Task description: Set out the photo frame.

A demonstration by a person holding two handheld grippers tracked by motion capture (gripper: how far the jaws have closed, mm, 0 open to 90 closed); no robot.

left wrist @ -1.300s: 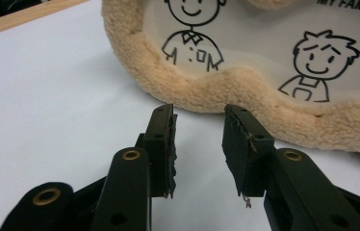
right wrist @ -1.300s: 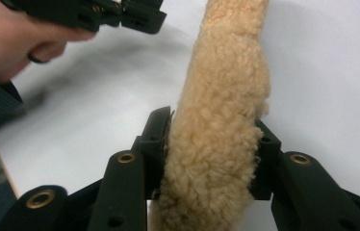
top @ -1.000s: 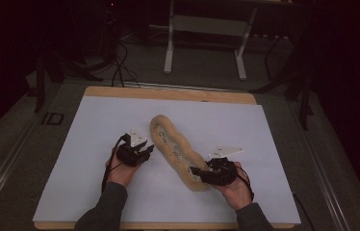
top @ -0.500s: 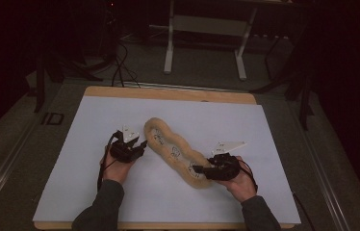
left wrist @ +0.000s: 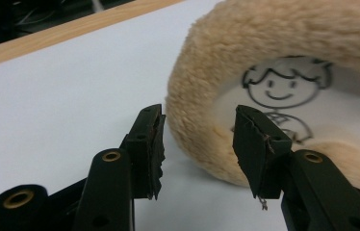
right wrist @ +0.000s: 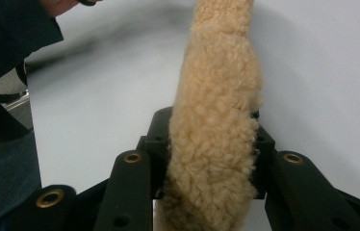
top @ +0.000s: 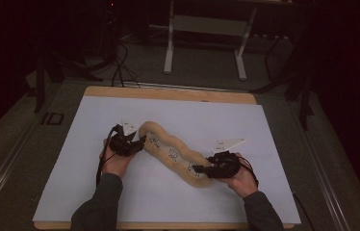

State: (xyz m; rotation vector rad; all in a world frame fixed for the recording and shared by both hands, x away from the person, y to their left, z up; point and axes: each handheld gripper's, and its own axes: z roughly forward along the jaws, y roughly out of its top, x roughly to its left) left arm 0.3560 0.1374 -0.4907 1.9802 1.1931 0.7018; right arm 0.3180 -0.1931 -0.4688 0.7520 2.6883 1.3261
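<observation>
Fleece pad (top: 173,153) lay slantwise across the table (top: 284,125), clamped at its near end by the right gripper (top: 198,169).
Left gripper (top: 142,141) sat at the pad's far end, jaws just opened, straddling the rim without pressing.

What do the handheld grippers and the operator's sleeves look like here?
Both the left gripper and the right gripper are black, each with two blocky jaws with brass-coloured rivets, ridged dark pads frayed at the edges, a pale grey three-cornered plate on top and a black cable. The person wears dark long sleeves.
</observation>
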